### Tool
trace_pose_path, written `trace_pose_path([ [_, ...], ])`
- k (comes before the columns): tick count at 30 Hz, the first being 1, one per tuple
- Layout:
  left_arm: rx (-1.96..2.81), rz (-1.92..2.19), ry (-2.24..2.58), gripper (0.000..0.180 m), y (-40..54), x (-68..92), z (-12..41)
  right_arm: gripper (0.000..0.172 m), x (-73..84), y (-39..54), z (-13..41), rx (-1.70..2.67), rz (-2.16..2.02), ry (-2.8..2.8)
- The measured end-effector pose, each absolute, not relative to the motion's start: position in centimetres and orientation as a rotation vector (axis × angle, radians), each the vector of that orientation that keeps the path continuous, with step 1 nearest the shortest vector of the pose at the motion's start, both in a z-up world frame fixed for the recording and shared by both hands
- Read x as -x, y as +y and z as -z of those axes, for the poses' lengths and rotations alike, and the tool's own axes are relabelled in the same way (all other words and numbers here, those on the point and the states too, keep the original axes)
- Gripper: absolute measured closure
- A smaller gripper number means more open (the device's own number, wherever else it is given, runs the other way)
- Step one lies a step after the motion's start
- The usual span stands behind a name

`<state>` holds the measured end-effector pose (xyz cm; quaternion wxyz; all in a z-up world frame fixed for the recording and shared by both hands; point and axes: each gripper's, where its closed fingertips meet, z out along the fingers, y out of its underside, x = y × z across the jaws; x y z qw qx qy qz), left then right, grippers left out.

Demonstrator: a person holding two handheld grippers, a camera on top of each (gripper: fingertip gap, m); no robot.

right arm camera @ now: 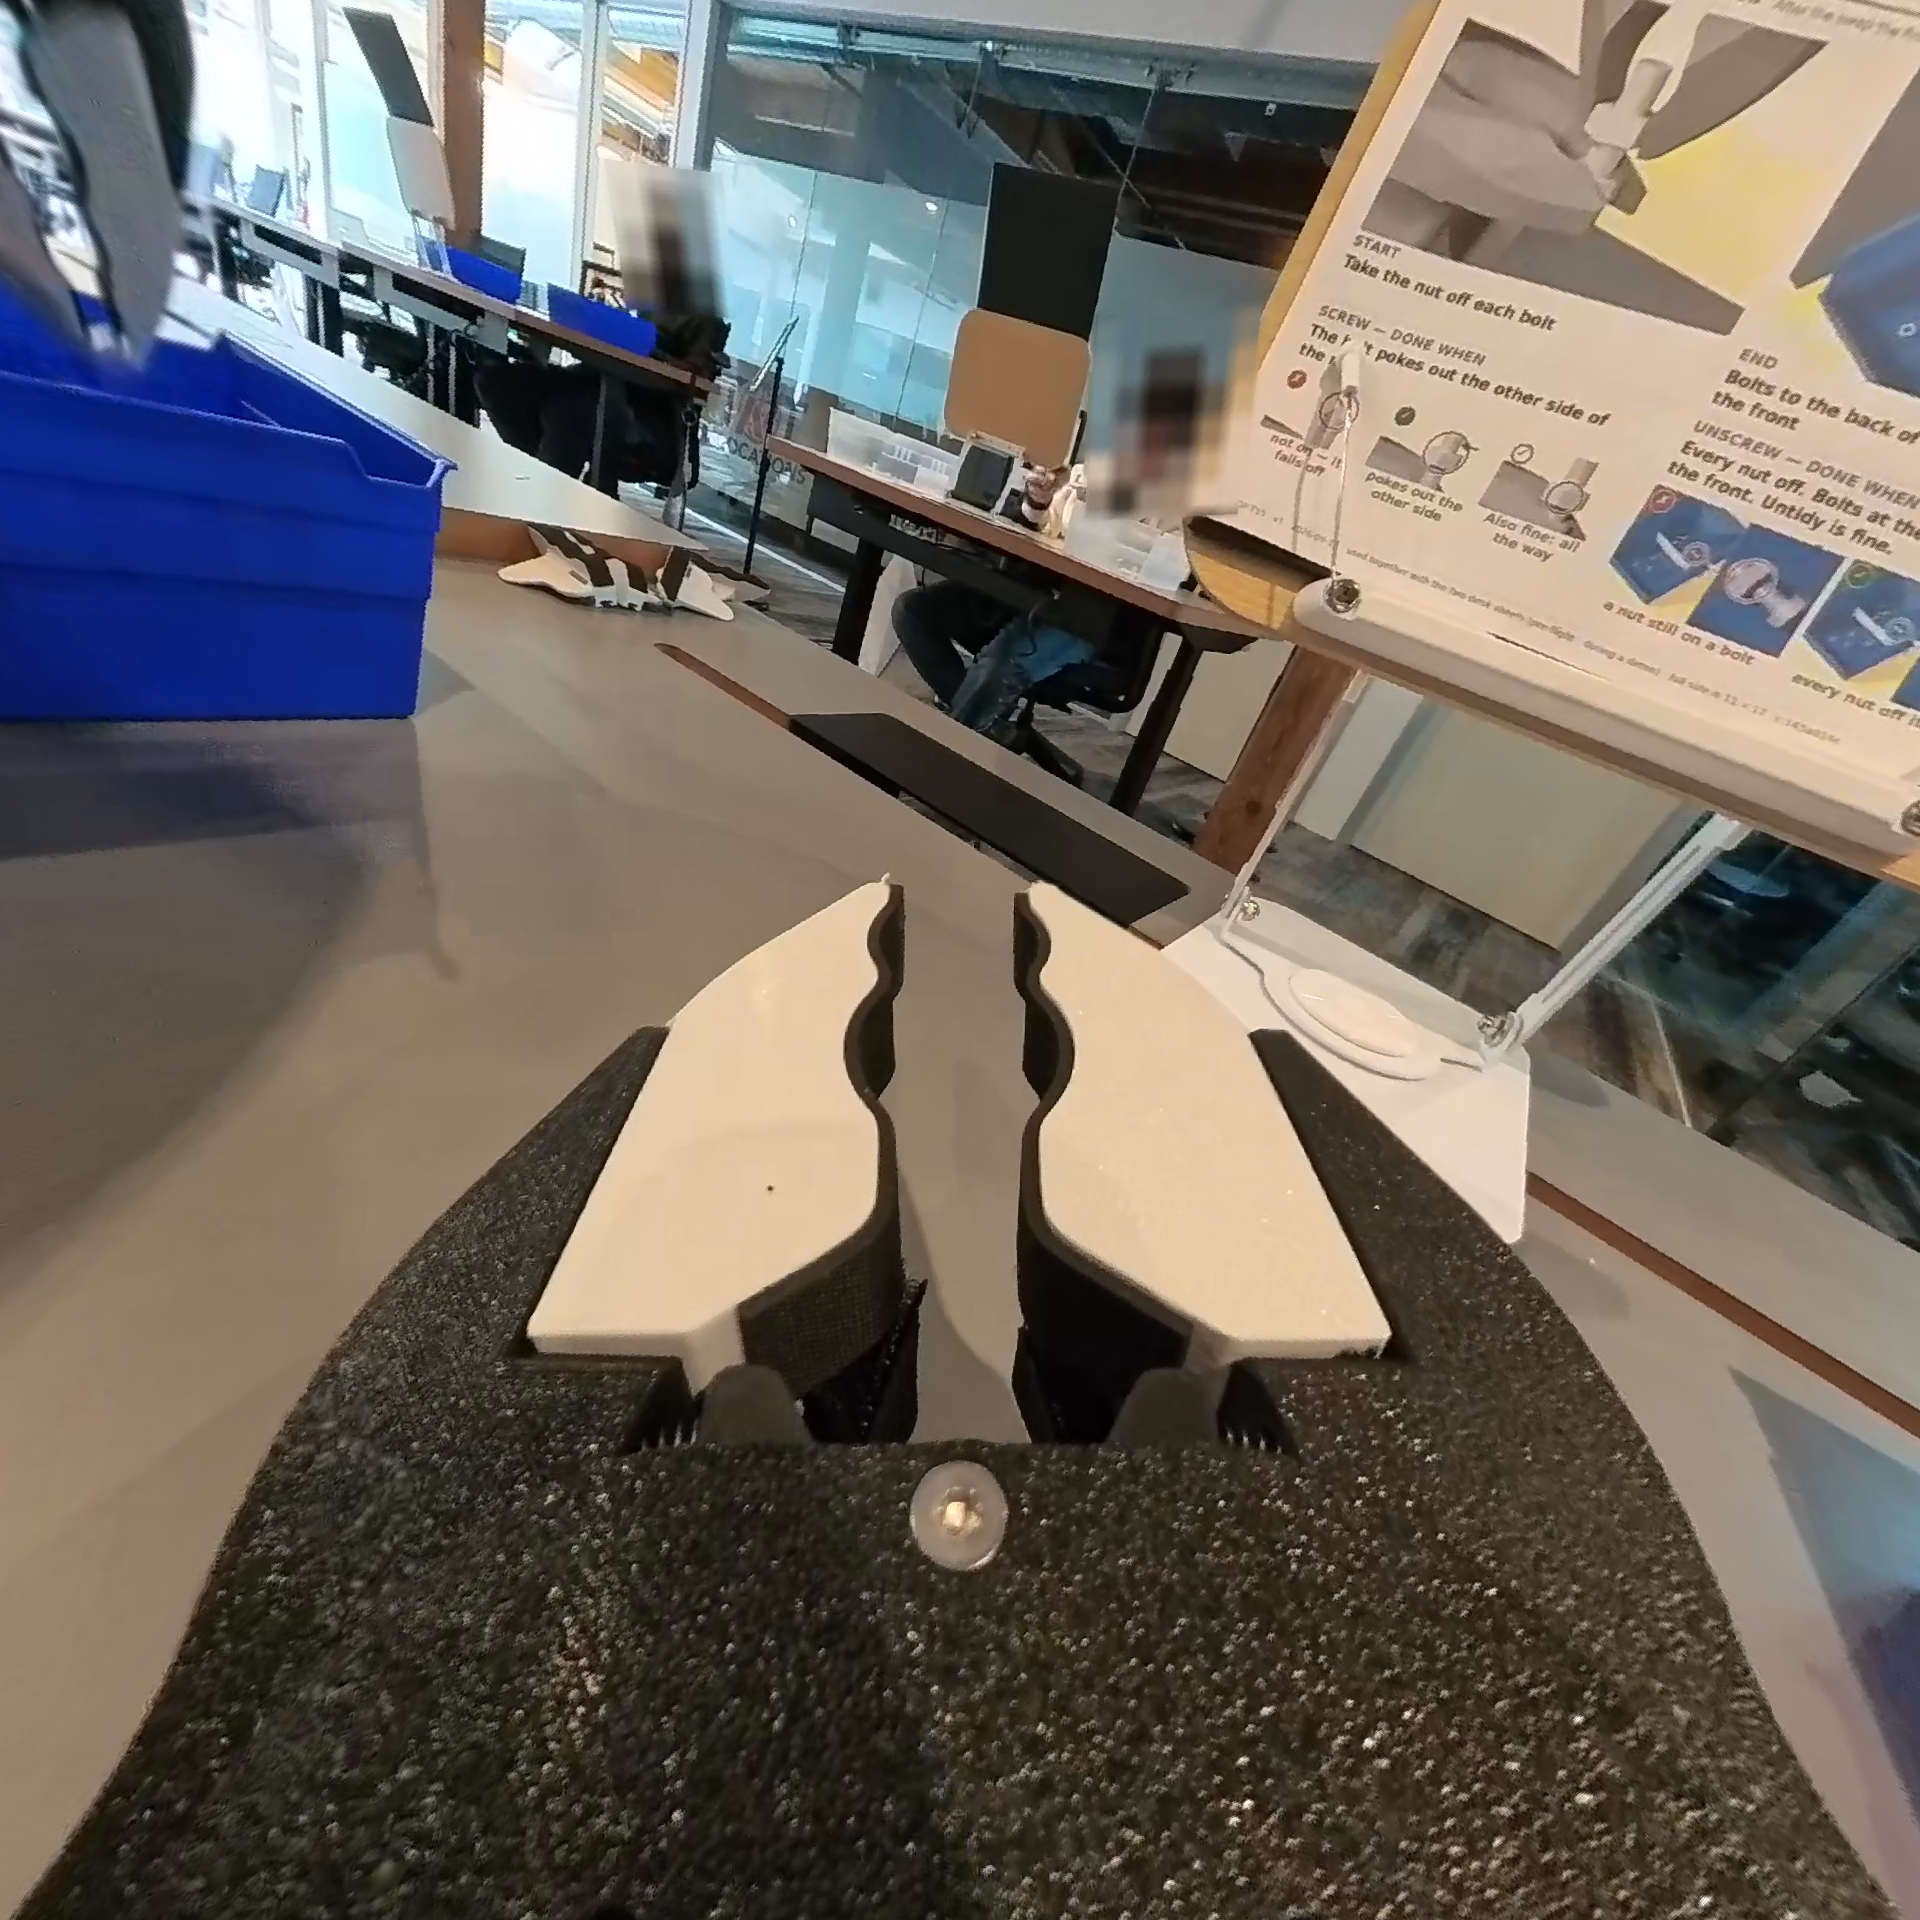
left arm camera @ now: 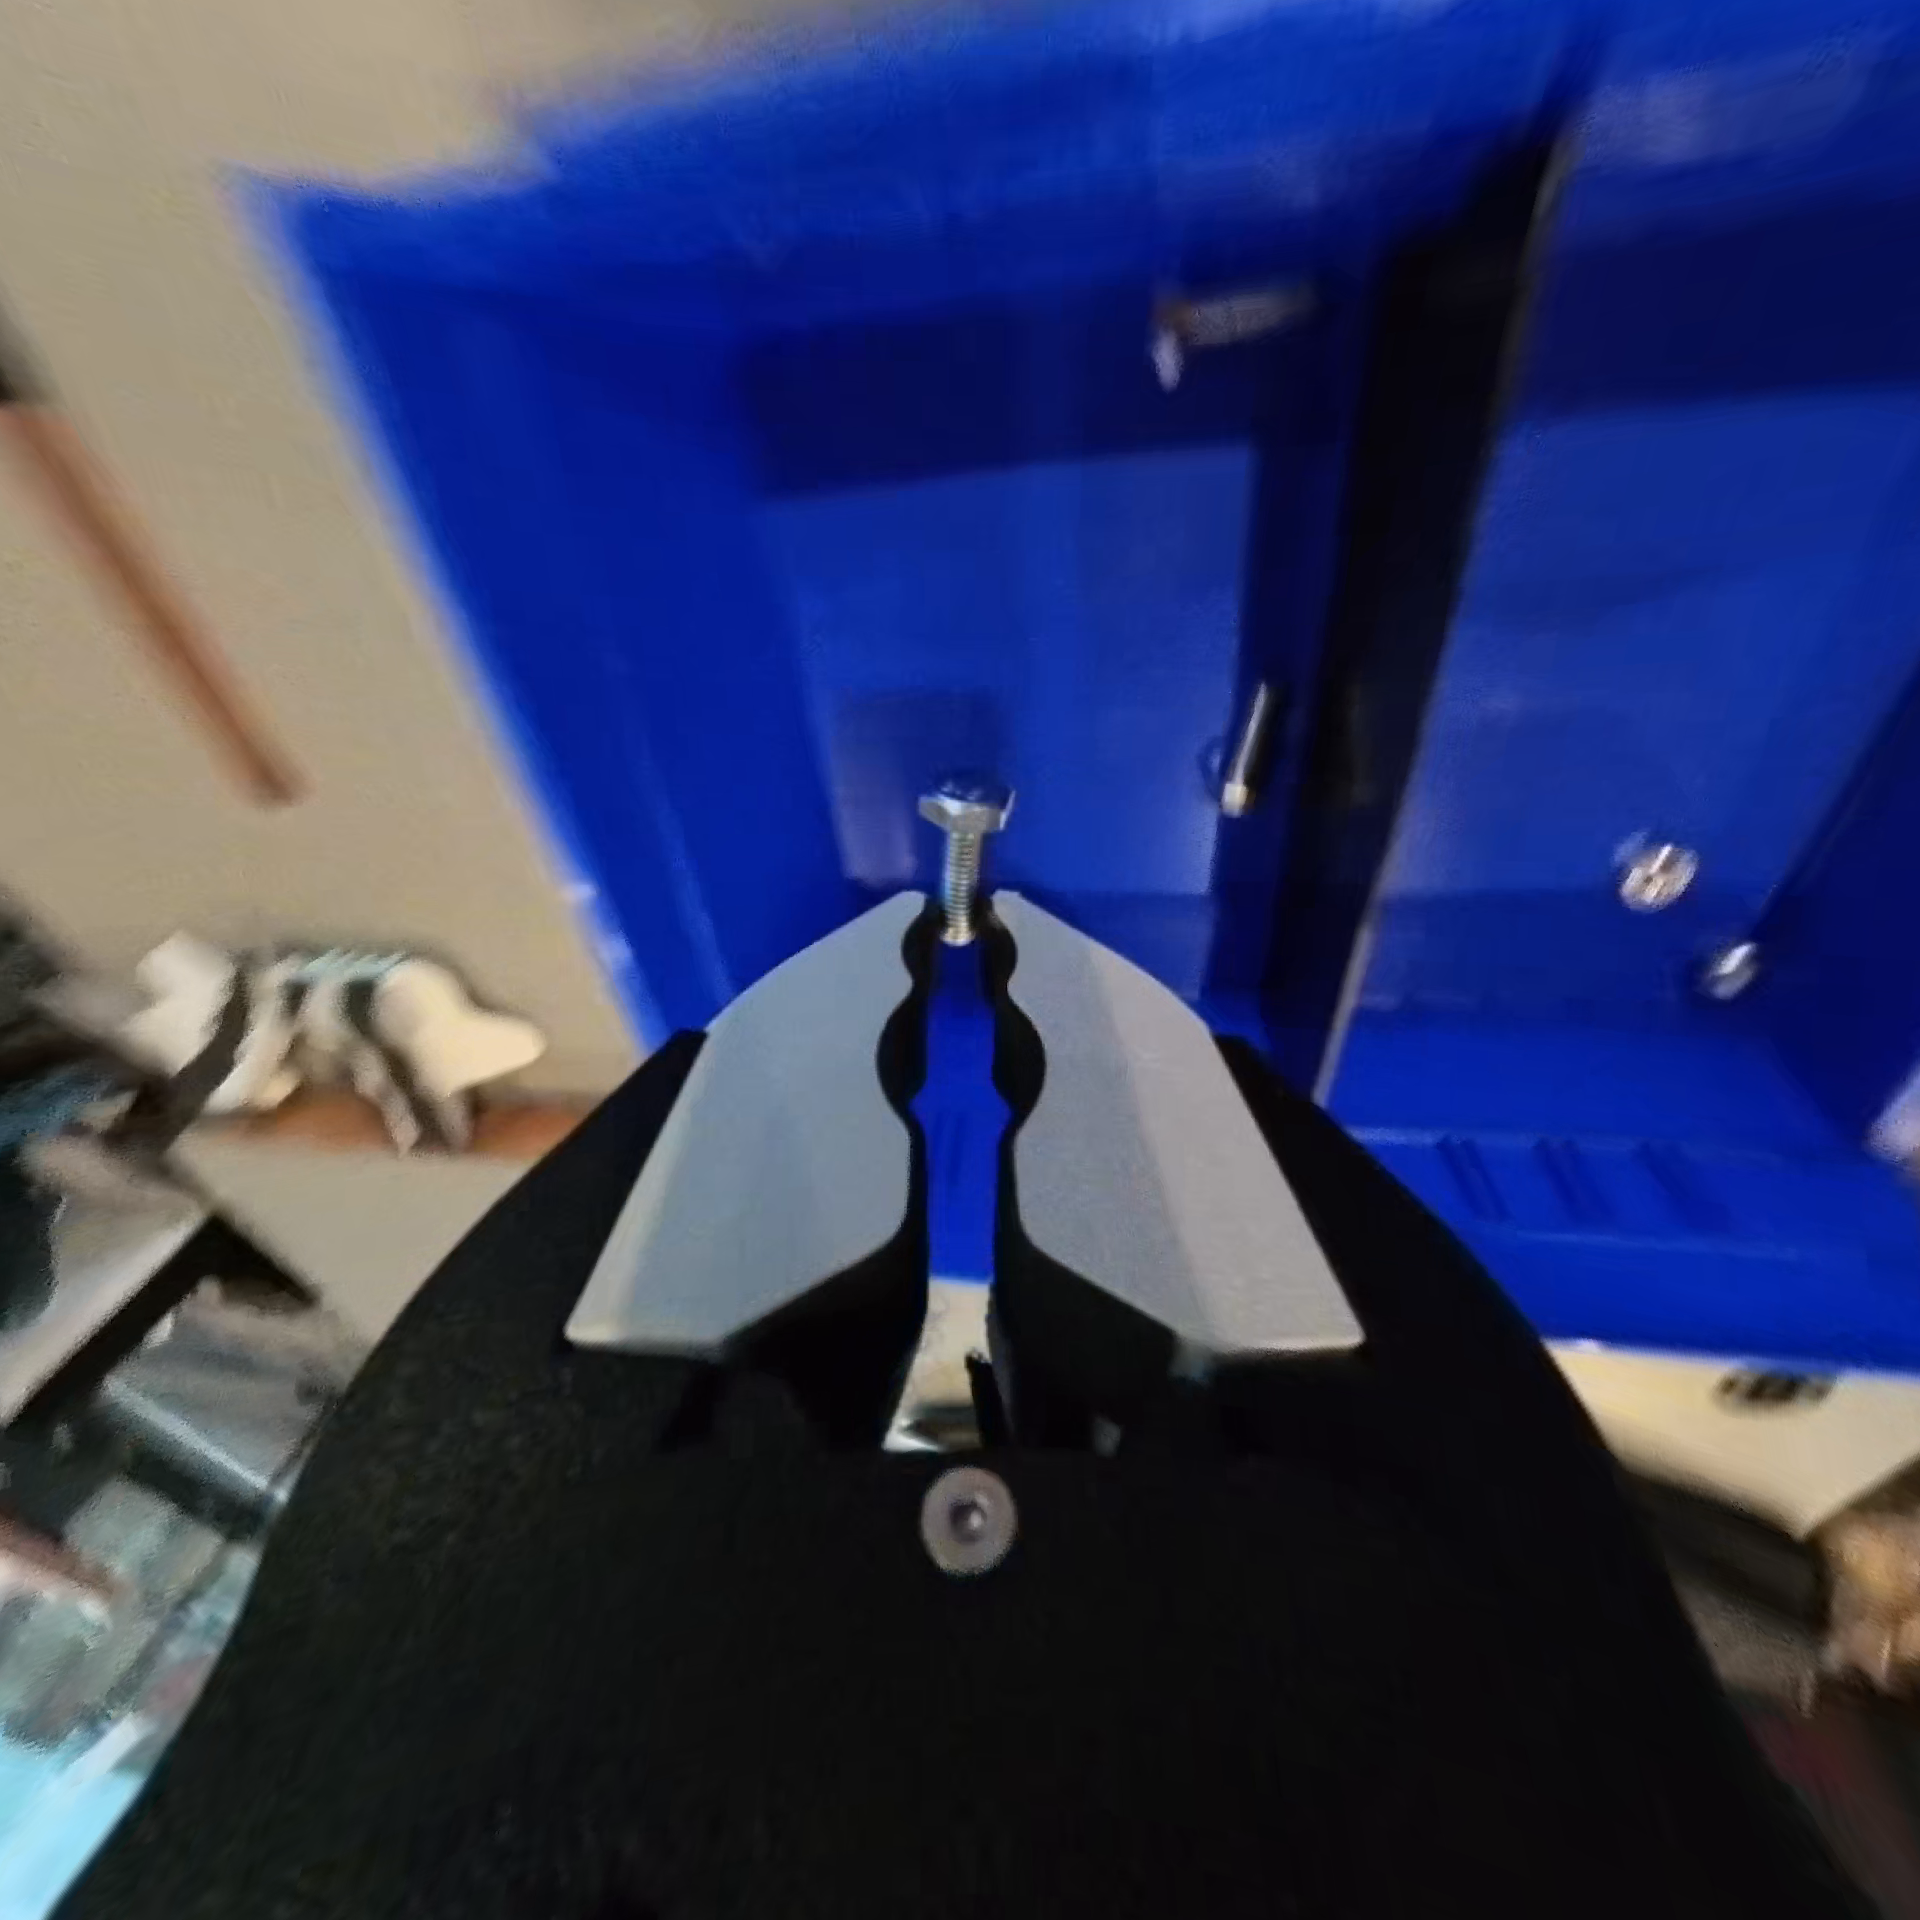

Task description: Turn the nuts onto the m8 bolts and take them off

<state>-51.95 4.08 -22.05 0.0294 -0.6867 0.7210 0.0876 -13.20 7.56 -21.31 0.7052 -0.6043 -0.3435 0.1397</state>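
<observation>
Clutter first: left of the left gripper [left arm camera: 960,914] there's a blurry white and grey part [left arm camera: 322,1023] lying on the table [left arm camera: 343,499], well clear of the fingers. Nothing blocks the tips. They're clamped on the threaded end of a bolt [left arm camera: 962,862], so the bolt sits right at the tips, shank running straight ahead along the fingers, hex head pointing away into the bin [left arm camera: 582,436]. Bin is blue, split by a dark divider [left arm camera: 1382,644]. Past the tips and to their right, a loose bolt [left arm camera: 1226,317] lies crosswise far back, another [left arm camera: 1247,748] stands nearly upright just before the divider. Right of the divider, two small round metal bits [left arm camera: 1654,868], probably nuts but too blurred to call.

Right gripper [right arm camera: 958,909] is low over the grey table, fingers apart with nothing between them. Bin is well off to its left, a black slot [right arm camera: 987,810] in the table lies ahead, and an instruction board [right arm camera: 1621,343] on a white stand [right arm camera: 1392,1049] is to its right.
</observation>
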Motion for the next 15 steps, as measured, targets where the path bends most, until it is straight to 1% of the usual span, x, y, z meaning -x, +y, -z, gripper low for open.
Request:
trace_pose_path([
  [4,2.072,-0.297,1.986,0.173,2.9,46.0,18.0,0.152,12.8,7.6,20.9,1.334,-0.321,-0.728],
  [7,2.064,-0.237,1.894,0.173,0.4,39.6,17.2,0.152,12.4,7.6,20.6,1.324,-0.342,-0.691],
  [10,2.146,-0.167,1.825,0.173,-2.5,33.7,19.1,0.151,12.0,7.6,20.3,1.323,-0.357,-0.663],
  [15,2.295,-0.175,1.763,0.173,-6.5,27.5,25.9,0.151,11.7,7.3,19.9,1.307,-0.367,-0.651],
])
